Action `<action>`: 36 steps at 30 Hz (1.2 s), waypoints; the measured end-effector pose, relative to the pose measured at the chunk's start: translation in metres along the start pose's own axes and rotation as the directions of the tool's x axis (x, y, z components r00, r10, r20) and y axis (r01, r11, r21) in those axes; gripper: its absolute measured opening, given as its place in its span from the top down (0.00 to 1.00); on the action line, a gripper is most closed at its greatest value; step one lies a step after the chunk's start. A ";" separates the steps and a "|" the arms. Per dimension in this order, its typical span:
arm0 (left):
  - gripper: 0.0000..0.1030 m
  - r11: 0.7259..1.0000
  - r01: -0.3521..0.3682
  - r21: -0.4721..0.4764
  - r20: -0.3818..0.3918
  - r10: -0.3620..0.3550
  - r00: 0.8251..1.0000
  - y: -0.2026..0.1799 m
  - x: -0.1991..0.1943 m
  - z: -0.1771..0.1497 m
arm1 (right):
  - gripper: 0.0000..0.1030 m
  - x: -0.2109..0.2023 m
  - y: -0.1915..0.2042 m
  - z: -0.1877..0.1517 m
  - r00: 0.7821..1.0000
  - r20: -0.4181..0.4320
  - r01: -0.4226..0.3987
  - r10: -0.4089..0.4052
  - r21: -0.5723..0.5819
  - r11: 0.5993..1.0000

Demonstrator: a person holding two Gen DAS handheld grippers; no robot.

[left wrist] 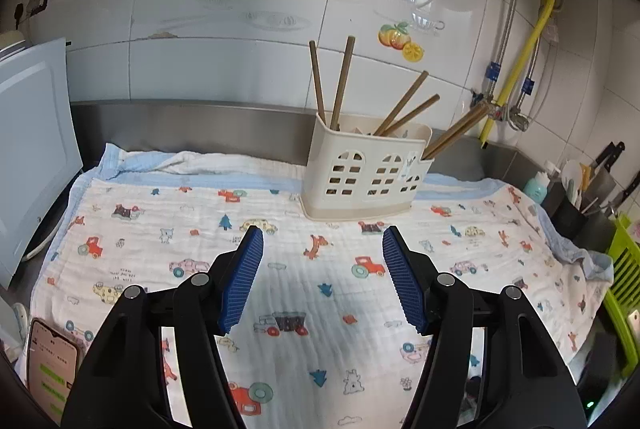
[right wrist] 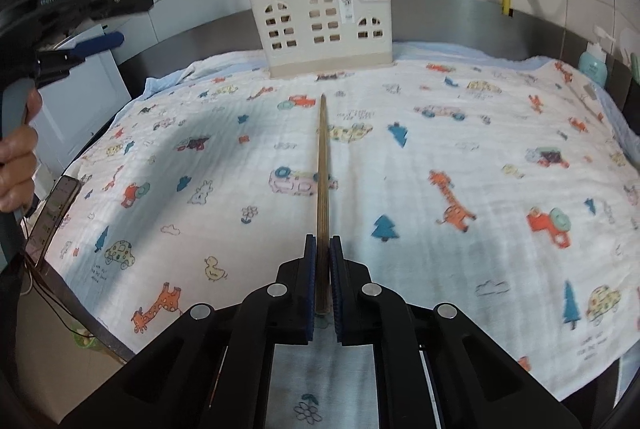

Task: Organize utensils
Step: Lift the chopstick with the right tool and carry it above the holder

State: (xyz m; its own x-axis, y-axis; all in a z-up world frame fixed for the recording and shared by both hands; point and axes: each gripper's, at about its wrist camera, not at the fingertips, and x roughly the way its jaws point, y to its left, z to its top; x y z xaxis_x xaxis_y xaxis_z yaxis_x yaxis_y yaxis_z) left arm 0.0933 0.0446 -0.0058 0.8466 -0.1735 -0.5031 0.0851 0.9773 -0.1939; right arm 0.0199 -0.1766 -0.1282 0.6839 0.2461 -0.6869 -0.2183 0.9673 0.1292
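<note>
A wooden chopstick [right wrist: 322, 189] is clamped between the blue pads of the right gripper [right wrist: 323, 249], its thick end between the jaws and its thin tip pointing away over the cartoon-printed cloth [right wrist: 440, 157] toward the cream utensil holder [right wrist: 324, 29]. That holder stands at the far edge of the cloth against the tiled wall, with more chopsticks upright in its compartments. The left gripper [left wrist: 322, 241] hovers over the cloth before the holder, jaws wide apart with nothing between them.

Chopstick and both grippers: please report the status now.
Right gripper shut on one chopstick, tip toward the holder. Left gripper open, empty. Nothing in the way on the cloth.
</note>
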 end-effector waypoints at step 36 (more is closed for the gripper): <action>0.41 0.997 0.070 0.029 -0.196 -0.063 0.978 -0.021 0.042 -0.056 | 0.94 -0.108 0.016 0.228 0.930 0.287 -0.155 0.231 -0.263 0.952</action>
State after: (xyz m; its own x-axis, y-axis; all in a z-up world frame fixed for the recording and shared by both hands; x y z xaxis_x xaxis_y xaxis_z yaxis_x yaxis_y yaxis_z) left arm 0.0972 0.0098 -0.0698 0.7199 -0.2552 -0.6455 0.1594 0.9659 -0.2040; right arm 0.1016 -0.1734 0.1111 0.7850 0.4697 -0.4038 -0.4973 0.8666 0.0412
